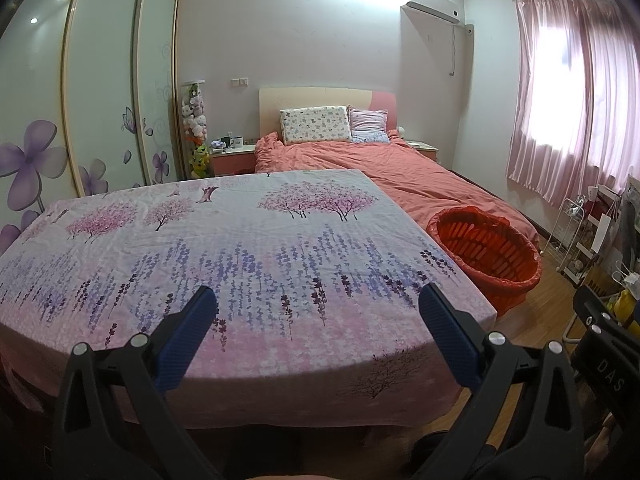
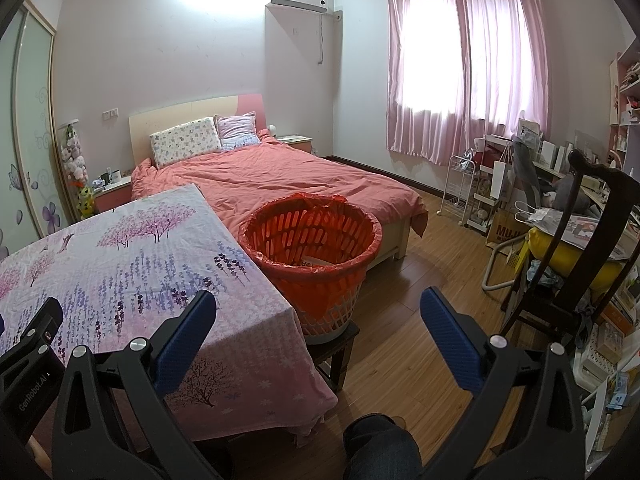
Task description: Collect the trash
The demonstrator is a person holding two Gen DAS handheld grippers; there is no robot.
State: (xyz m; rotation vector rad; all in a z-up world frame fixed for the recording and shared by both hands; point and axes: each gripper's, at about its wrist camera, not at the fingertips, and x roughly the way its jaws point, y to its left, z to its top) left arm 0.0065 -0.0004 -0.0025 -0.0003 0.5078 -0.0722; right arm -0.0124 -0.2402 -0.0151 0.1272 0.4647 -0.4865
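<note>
Oddly, no loose trash shows on the flowered tablecloth [image 1: 240, 240]; something pale lies inside the red-lined basket [image 2: 312, 240], identity unclear. Basket sits off the table's right corner, on a dark stool [image 2: 340, 340]. My right gripper [image 2: 318, 322] is nearer, slightly left-ahead; my left gripper [image 1: 318, 322] faces bare cloth. Both spread wide, empty.

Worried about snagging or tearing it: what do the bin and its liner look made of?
The bin looks like rigid moulded plastic, going by its slotted lattice wall. The liner looks like thin, glossy red plastic film: it crinkles over the rim and the slots show through it. Probably tears easily.
</note>
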